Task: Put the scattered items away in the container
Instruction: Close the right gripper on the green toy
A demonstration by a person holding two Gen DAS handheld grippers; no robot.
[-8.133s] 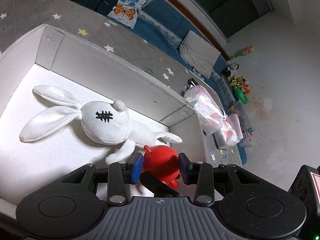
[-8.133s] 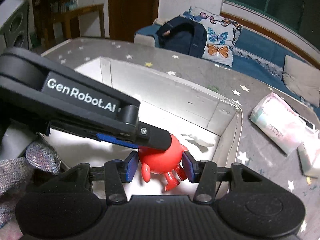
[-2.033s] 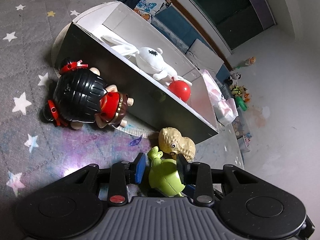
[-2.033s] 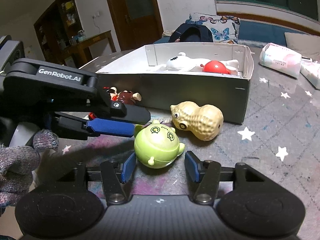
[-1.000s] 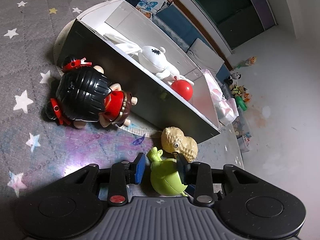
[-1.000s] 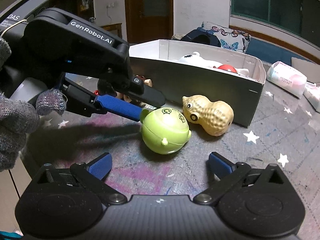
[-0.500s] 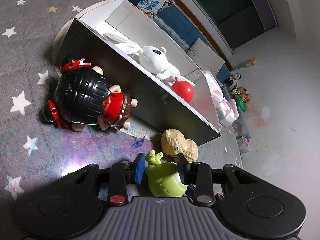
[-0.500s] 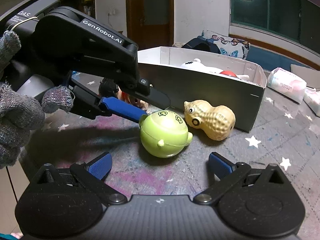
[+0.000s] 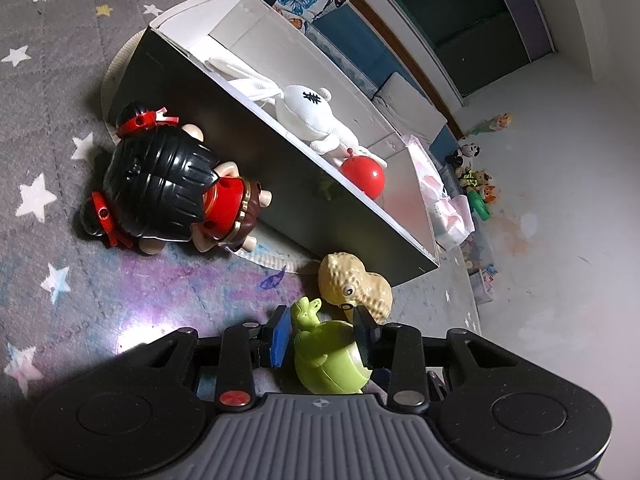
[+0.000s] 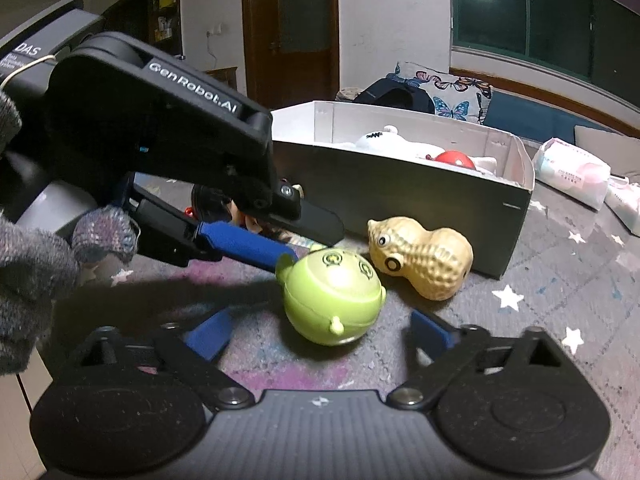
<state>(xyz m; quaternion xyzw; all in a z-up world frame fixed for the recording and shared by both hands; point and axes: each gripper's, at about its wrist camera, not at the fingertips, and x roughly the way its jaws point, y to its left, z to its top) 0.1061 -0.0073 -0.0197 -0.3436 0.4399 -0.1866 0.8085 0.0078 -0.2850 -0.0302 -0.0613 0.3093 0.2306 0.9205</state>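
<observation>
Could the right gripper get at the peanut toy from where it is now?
Probably yes. The right gripper is open and holds nothing, and the peanut toy lies on the mat just ahead to its right. The green toy, held in the left gripper, sits beside that path, not across it.

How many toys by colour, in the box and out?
White: 1, plush rabbit, in the box
Red: 1, round toy, in the box
Green: 1, round toy, between the left gripper fingers
Tan: 1, peanut toy, on the mat
Black and red: 1, doll, on the mat
Total: 5
</observation>
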